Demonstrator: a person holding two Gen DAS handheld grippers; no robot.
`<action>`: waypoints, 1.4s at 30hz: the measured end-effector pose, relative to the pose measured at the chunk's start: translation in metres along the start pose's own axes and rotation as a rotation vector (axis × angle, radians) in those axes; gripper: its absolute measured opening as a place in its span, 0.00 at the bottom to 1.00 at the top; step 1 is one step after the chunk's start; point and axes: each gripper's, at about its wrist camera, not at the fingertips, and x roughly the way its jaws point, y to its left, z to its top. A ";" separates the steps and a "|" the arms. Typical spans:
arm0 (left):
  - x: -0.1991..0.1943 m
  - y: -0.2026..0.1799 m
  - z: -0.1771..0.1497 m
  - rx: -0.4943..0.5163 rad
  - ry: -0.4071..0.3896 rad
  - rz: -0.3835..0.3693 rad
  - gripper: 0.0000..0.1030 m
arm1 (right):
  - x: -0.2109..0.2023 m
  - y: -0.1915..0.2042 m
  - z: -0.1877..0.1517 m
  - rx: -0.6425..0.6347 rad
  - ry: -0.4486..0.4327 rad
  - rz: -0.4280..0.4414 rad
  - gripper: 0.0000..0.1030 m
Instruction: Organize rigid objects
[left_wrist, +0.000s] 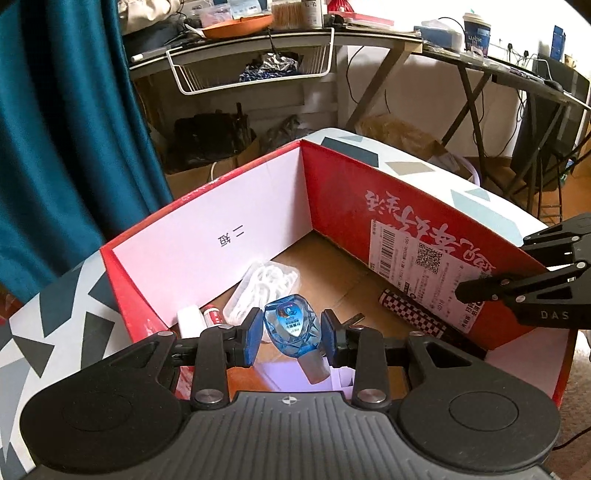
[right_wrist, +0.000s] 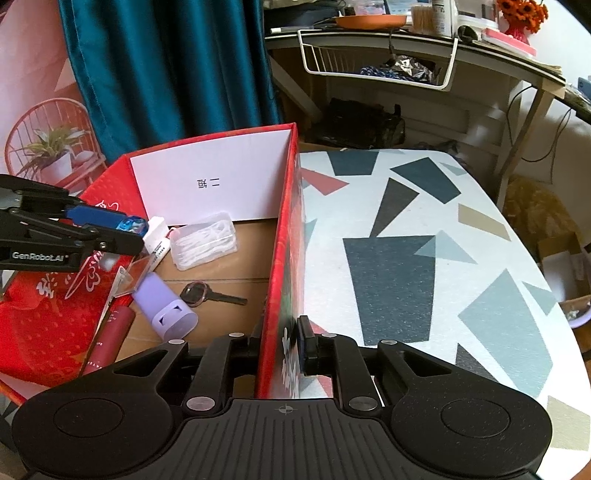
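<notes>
My left gripper (left_wrist: 291, 332) is shut on a small blue faceted glass bottle (left_wrist: 290, 323), neck toward the camera, and hangs over the inside of the open red cardboard box (left_wrist: 332, 192). From the right wrist view the same gripper (right_wrist: 129, 227) comes in from the left above the box with the blue bottle (right_wrist: 129, 223) at its tips. My right gripper (right_wrist: 282, 343) is shut on the box's right wall (right_wrist: 282, 229), one finger on each side. That gripper (left_wrist: 461, 291) shows at the right edge of the left wrist view, on the wall's rim.
Inside the box lie a clear case of white floss picks (right_wrist: 205, 240), a white tube (left_wrist: 190, 321), a key (right_wrist: 207, 293), a lilac cylinder (right_wrist: 166, 306), a checkered tube (left_wrist: 413, 314) and a red tube (right_wrist: 110, 339). The box stands on a table with a geometric-patterned cloth (right_wrist: 406, 258). A teal curtain (left_wrist: 55, 147) hangs behind.
</notes>
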 end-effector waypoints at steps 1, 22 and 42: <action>0.001 0.000 0.000 0.000 0.001 0.001 0.35 | 0.000 0.000 0.000 0.000 0.000 0.001 0.14; -0.040 0.023 -0.002 -0.120 -0.076 0.078 0.51 | -0.018 0.005 0.011 -0.010 -0.035 -0.020 0.13; -0.247 0.012 0.002 -0.364 -0.365 0.408 1.00 | -0.164 0.046 0.081 -0.048 -0.383 0.022 1.00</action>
